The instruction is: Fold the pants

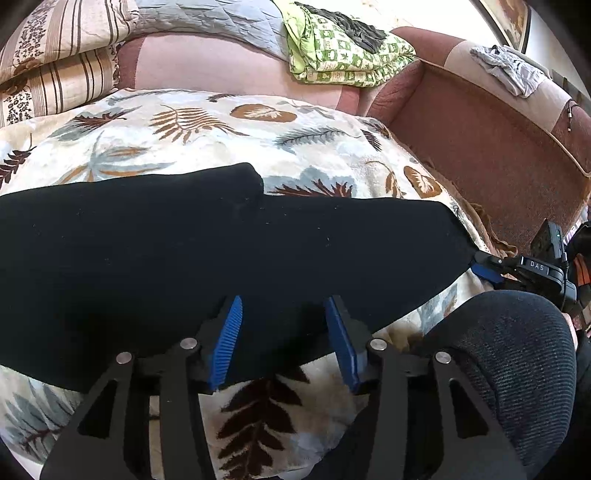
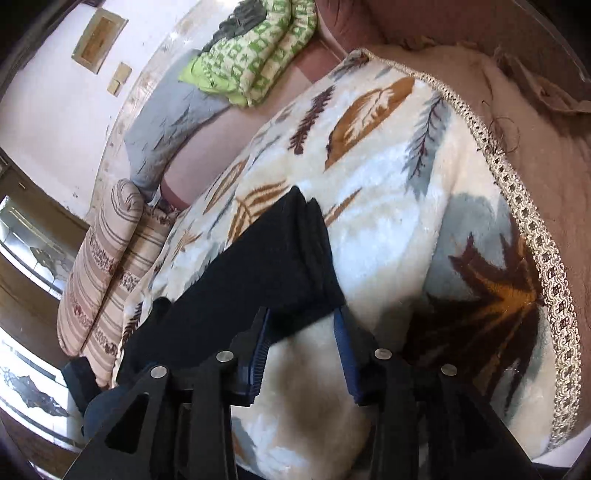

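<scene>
Black pants (image 1: 221, 251) lie lengthwise across a leaf-patterned blanket (image 1: 207, 125). A folded-over end forms a bump at their far edge. My left gripper (image 1: 286, 317) is open over the pants' near edge, and the cloth lies flat between its blue pads (image 1: 229, 339) without being pinched. In the left wrist view my right gripper (image 1: 485, 271) sits at the pants' right end. In the right wrist view that end of the pants (image 2: 266, 258) shows stacked layers. Its corner reaches between the tips of the right gripper (image 2: 301, 323), which is open with its pads (image 2: 258, 350) clear of the cloth.
The blanket (image 2: 388, 206) covers a brown sofa (image 1: 480, 147) and has a braided hem (image 2: 532, 206). At the back lie a folded green checked quilt (image 1: 343, 51), a grey quilt (image 1: 221, 18) and striped pillows (image 1: 55, 66). A person's limb in dark ribbed cloth (image 1: 509, 350) is at lower right.
</scene>
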{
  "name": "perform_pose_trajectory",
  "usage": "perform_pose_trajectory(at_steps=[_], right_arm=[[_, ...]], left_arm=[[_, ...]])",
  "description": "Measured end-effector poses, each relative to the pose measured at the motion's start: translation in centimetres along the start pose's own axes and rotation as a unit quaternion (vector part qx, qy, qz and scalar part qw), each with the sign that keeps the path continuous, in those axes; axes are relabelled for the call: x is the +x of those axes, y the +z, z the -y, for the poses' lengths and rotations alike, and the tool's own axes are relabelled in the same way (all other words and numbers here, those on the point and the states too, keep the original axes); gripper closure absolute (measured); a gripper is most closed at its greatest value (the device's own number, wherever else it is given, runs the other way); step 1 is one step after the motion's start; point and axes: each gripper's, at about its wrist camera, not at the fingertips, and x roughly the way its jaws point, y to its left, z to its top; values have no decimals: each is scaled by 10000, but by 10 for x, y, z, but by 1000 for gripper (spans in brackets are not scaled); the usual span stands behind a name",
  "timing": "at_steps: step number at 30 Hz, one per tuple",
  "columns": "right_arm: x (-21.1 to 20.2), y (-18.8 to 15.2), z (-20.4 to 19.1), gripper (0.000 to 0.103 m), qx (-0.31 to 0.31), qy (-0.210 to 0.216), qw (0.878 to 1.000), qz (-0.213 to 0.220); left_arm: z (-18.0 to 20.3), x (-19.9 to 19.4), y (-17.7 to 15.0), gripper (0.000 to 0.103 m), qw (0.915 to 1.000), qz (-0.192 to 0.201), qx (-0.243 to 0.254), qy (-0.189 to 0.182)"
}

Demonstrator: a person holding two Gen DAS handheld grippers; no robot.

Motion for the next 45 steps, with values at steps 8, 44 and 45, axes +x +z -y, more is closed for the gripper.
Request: perform_pose_trajectory(at_steps=[8,44,45], right_arm=[[6,4,12,87,401,109,9988,246],[114,-69,-233,95,-2494,2104,9395,-1046],[119,-71,-233,95,-2531,2080,9380,-1132]], left_arm=[[-1,1,0,58,10000,13,-45,-24],[-134,-108,25,54,9611,1215,-2045,1405],[-137,-106,24,54,9609,1207,-2064,1399]])
